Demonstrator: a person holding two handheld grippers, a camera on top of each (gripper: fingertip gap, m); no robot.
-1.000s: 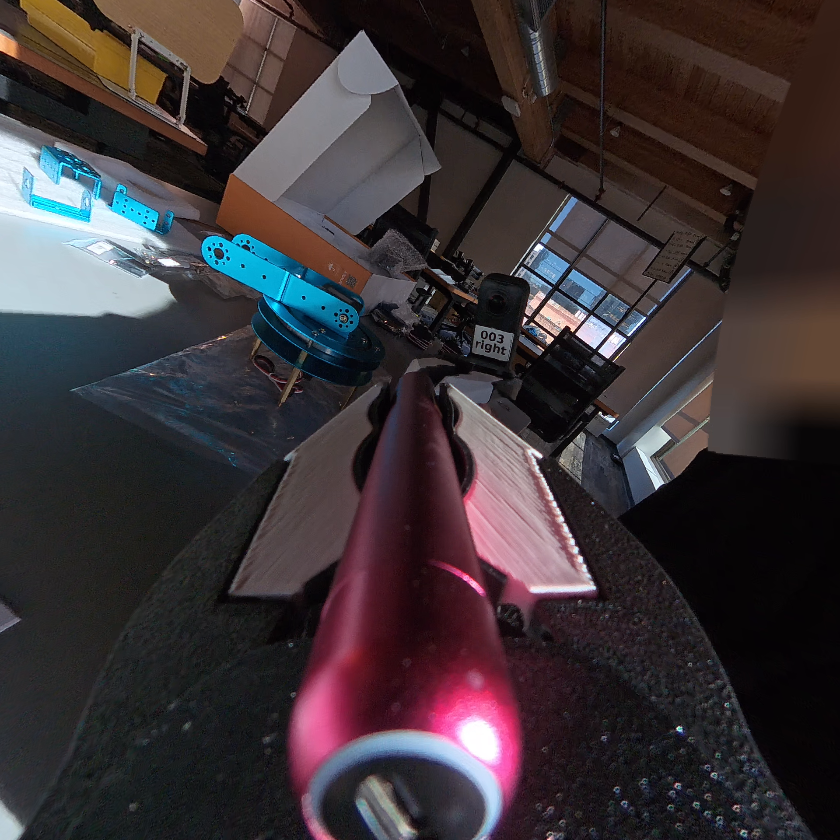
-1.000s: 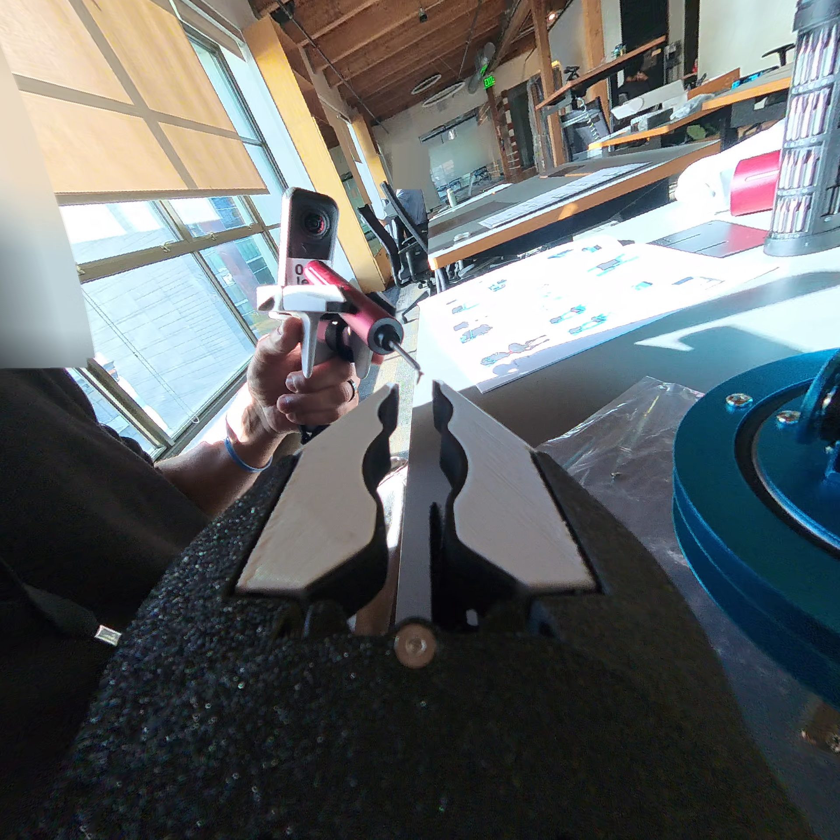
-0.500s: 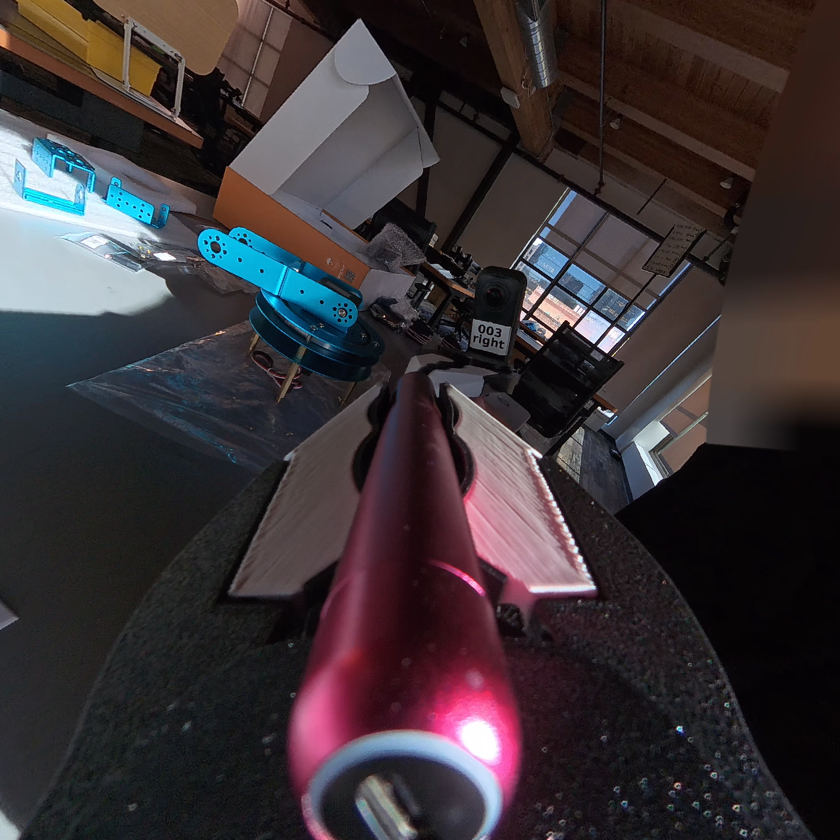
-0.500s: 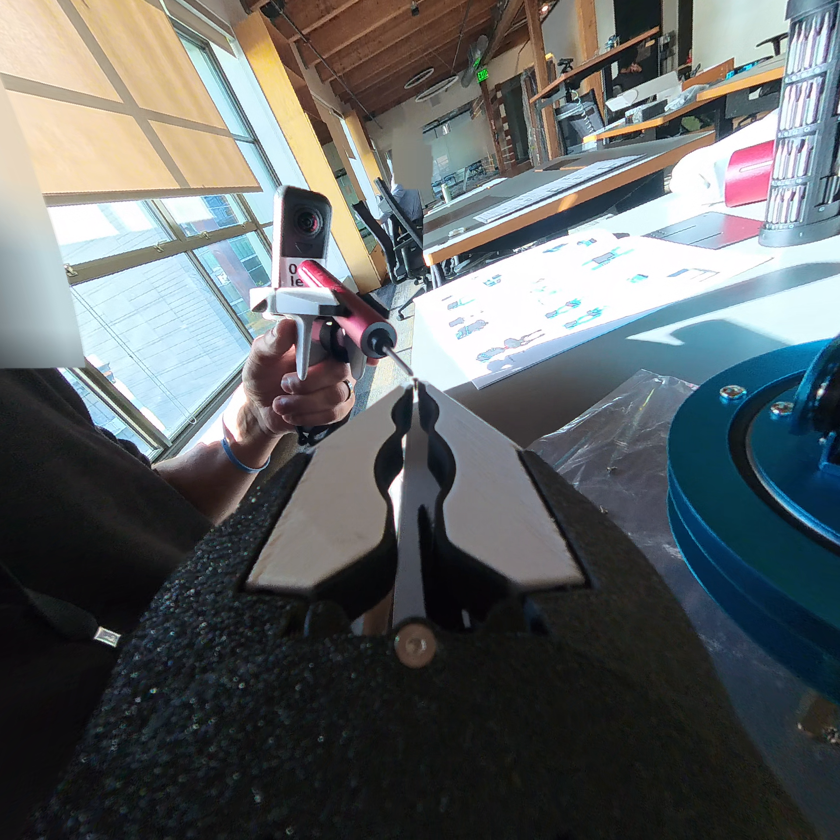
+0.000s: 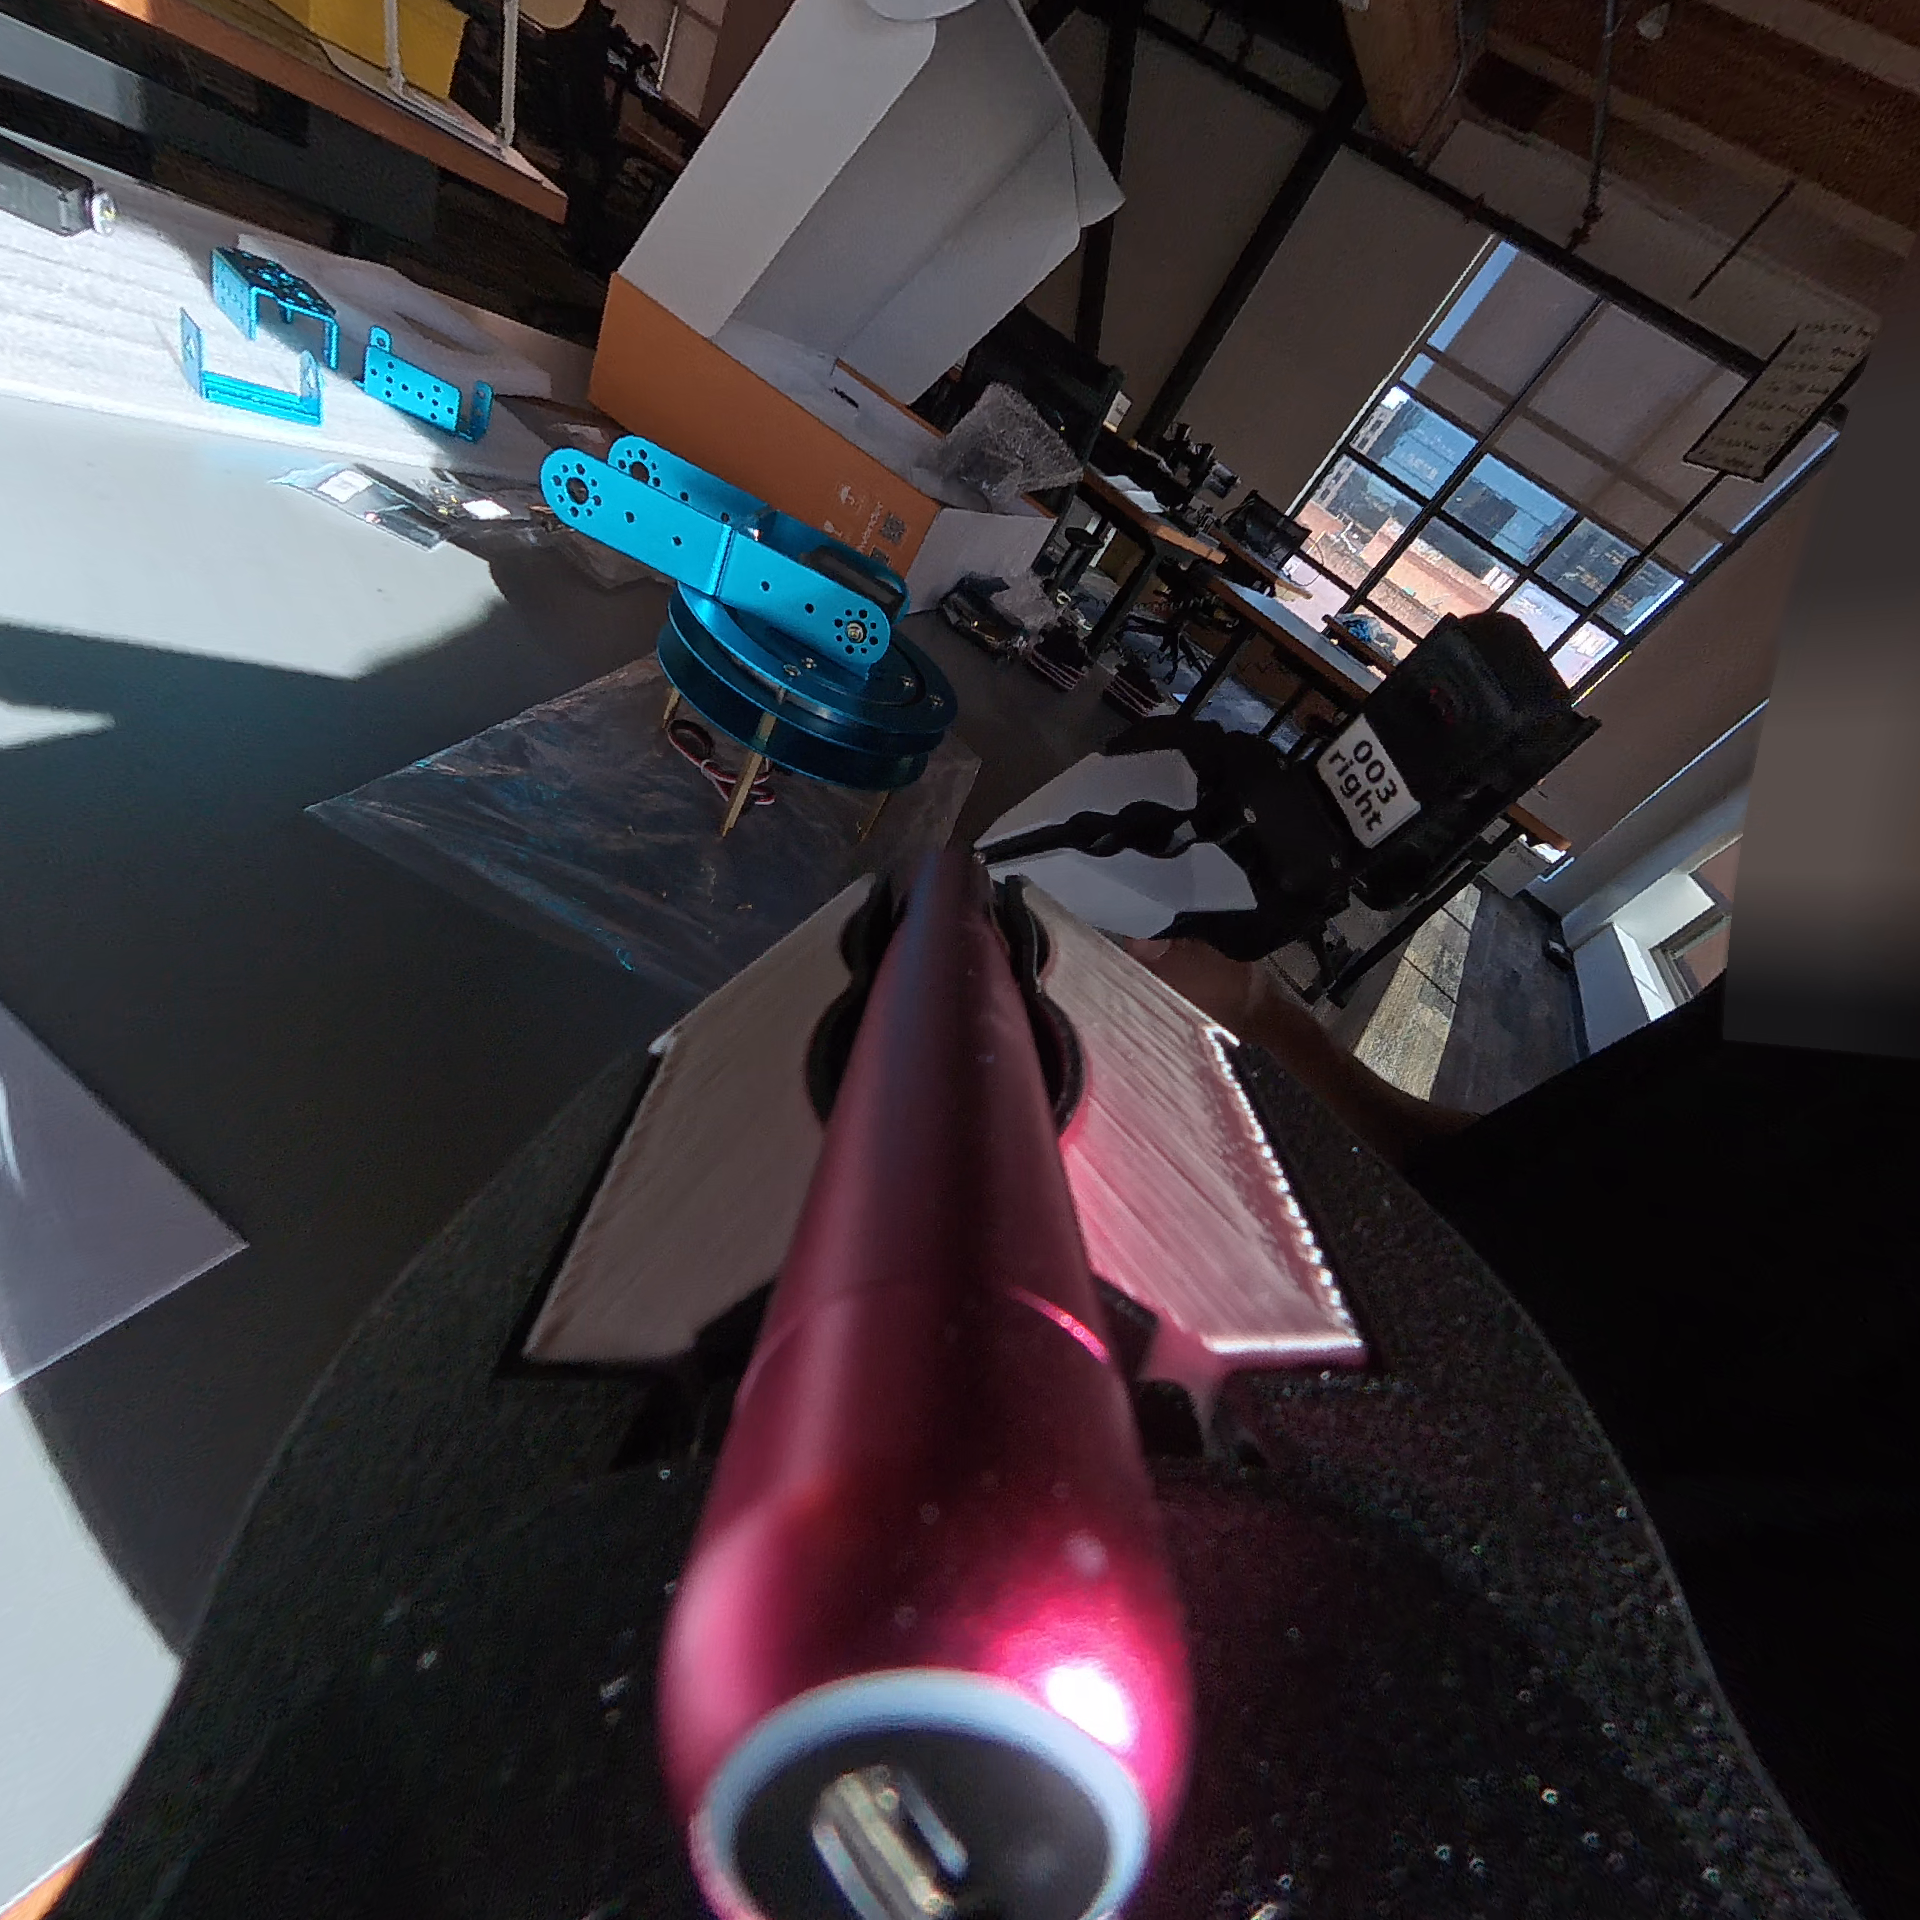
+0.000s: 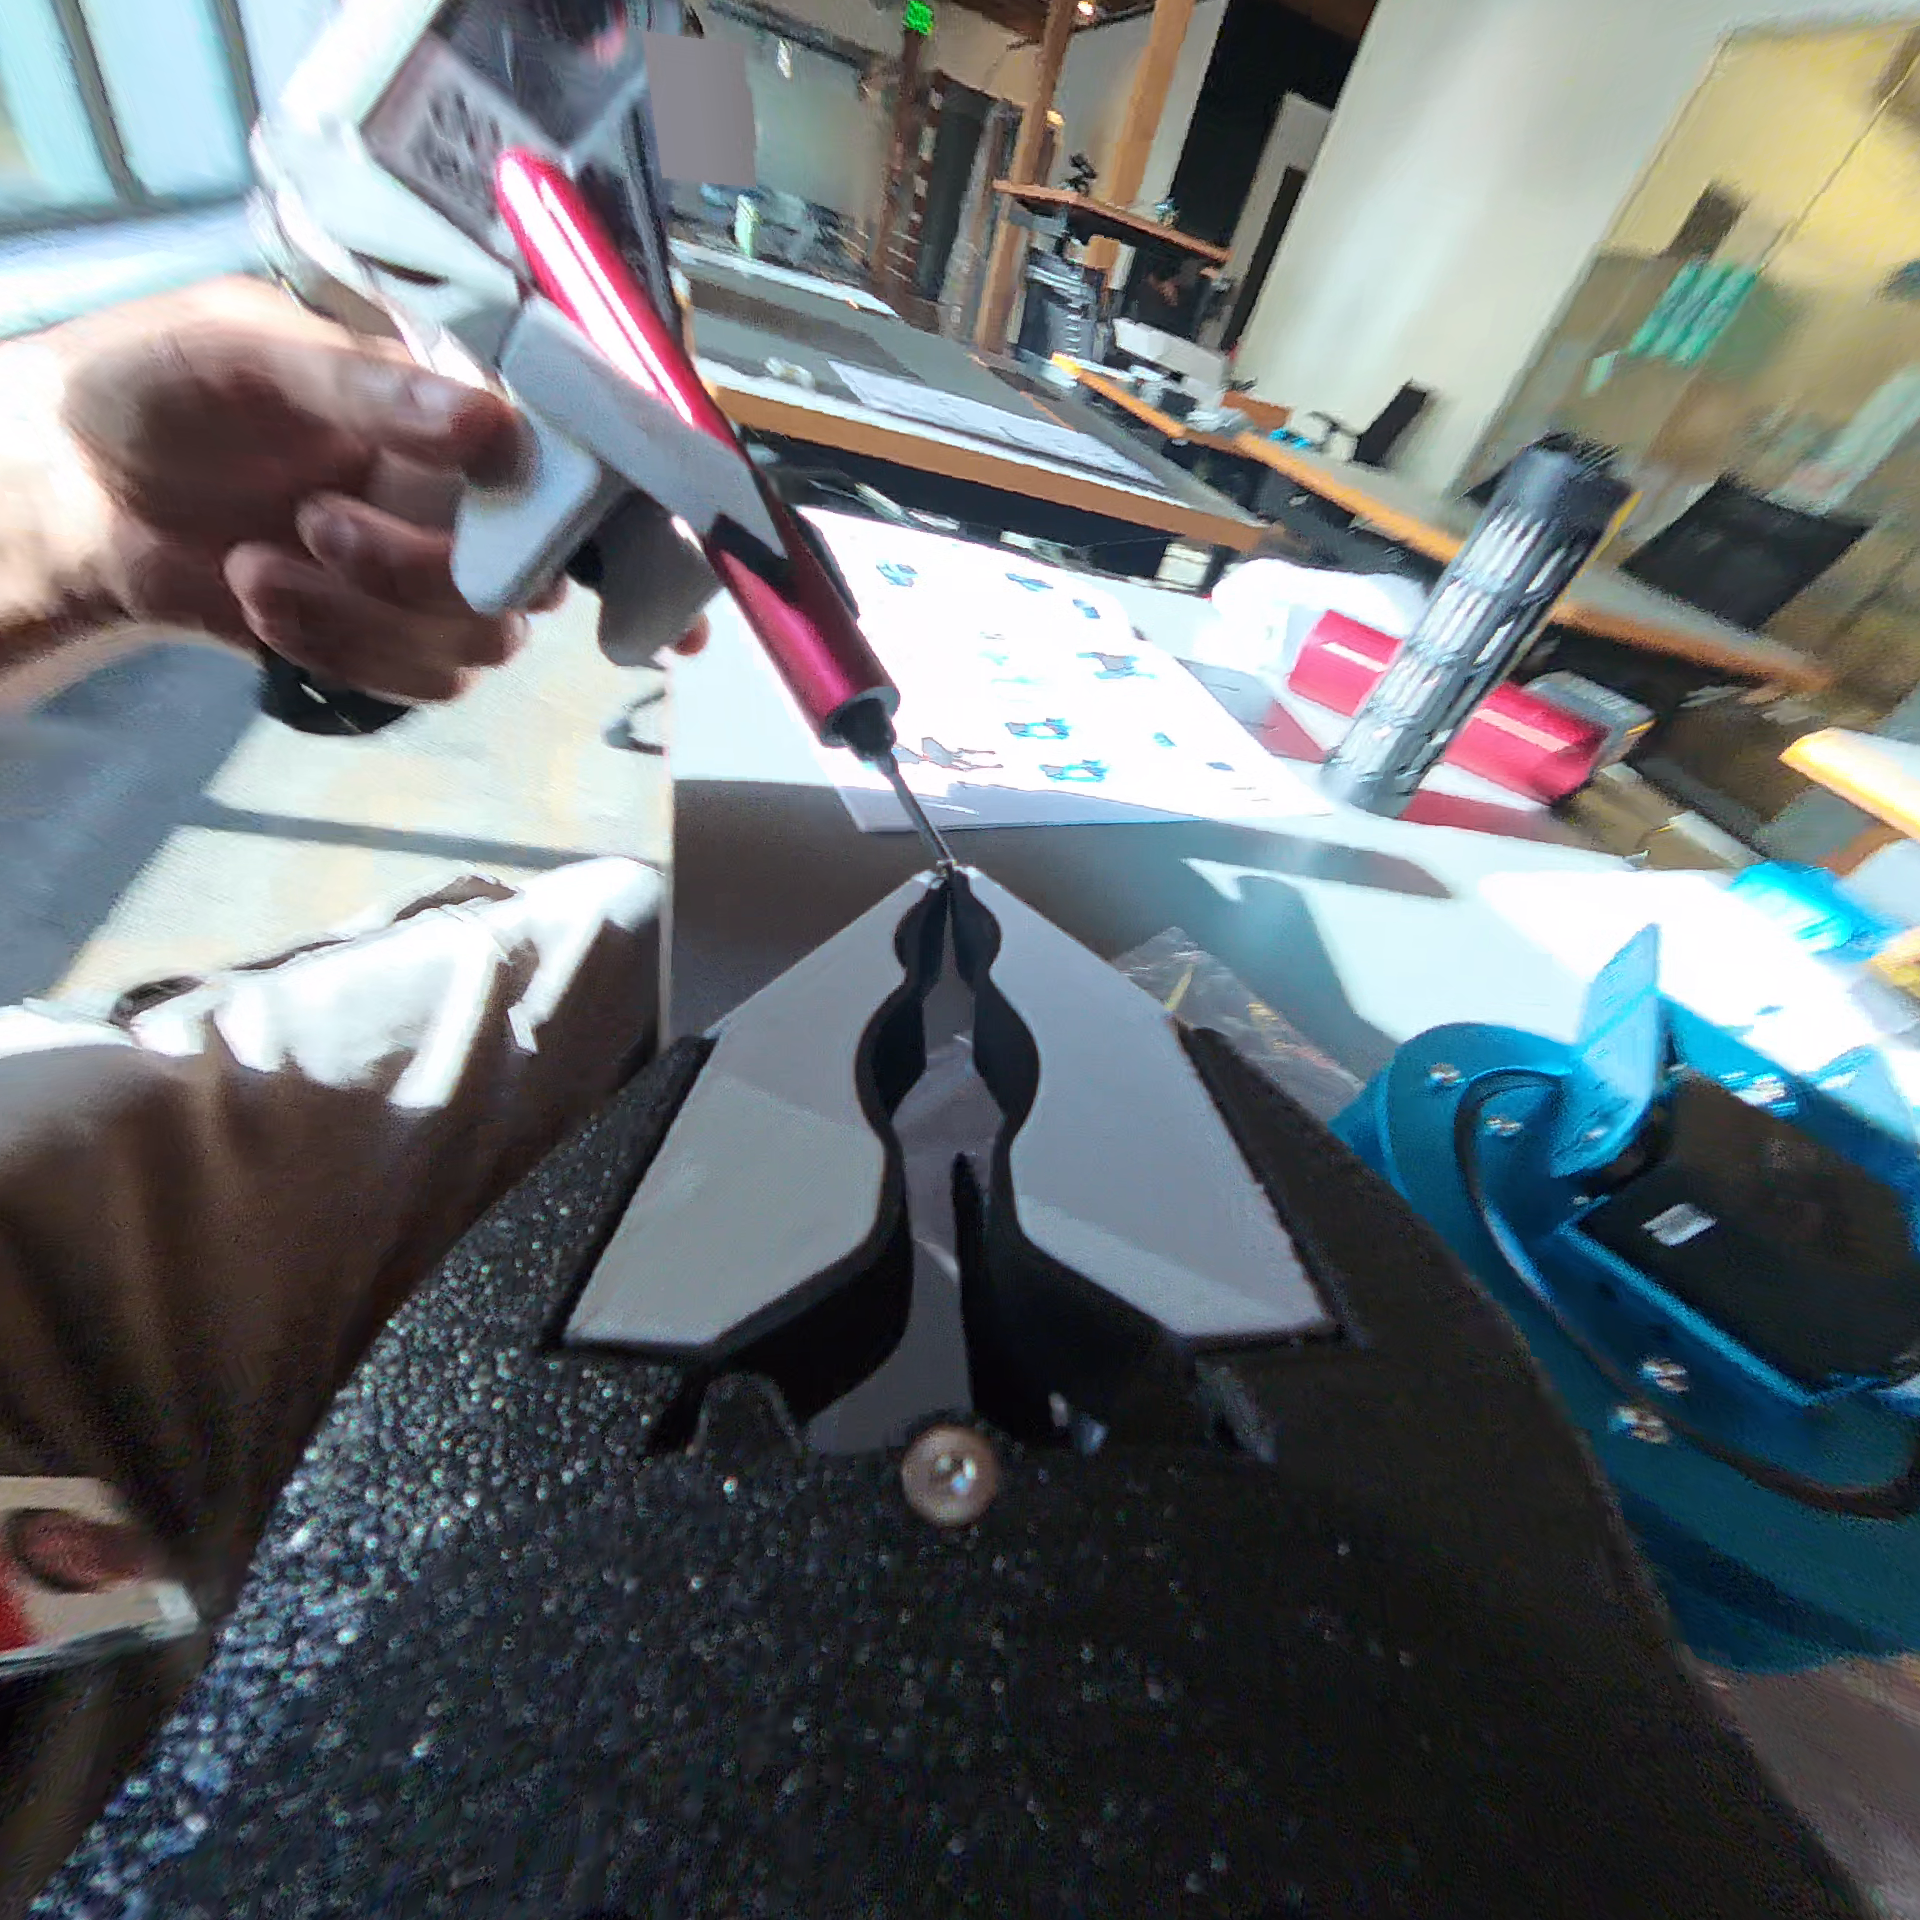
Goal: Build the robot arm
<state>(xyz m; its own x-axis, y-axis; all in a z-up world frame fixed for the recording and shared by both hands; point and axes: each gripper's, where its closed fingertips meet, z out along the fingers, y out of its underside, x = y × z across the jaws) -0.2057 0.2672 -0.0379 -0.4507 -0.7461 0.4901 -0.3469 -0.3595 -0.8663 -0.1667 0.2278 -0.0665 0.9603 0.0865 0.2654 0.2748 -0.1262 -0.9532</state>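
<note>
My left gripper (image 5: 951, 894) is shut on a red pen-shaped screwdriver (image 5: 935, 1299) that runs forward between its fingers. In the right wrist view a hand (image 6: 260, 488) holds that gripper, and the screwdriver (image 6: 769, 582) slants down to the right. Its thin metal bit (image 6: 914, 810) ends right at the fingertips of my right gripper (image 6: 948, 883). The right jaws are closed and appear to pinch the bit's tip. My right gripper also shows in the left wrist view (image 5: 1101, 831), pointing left at the screwdriver's front end. A blue round turntable assembly (image 5: 810, 707) stands just beyond.
The blue assembly (image 6: 1662, 1299) is close on the right of my right gripper, standing on a clear plastic bag (image 5: 582, 821). Loose blue brackets (image 5: 260, 343) and an open orange-and-white box (image 5: 790, 312) lie farther back. A printed sheet (image 6: 1039, 675), a black cylindrical rack (image 6: 1486, 623) and a red box (image 6: 1455, 717) are on the table.
My right gripper went from open to shut and moved up to the bit's tip. The left gripper tilted the screwdriver downward and came closer. Both views swung.
</note>
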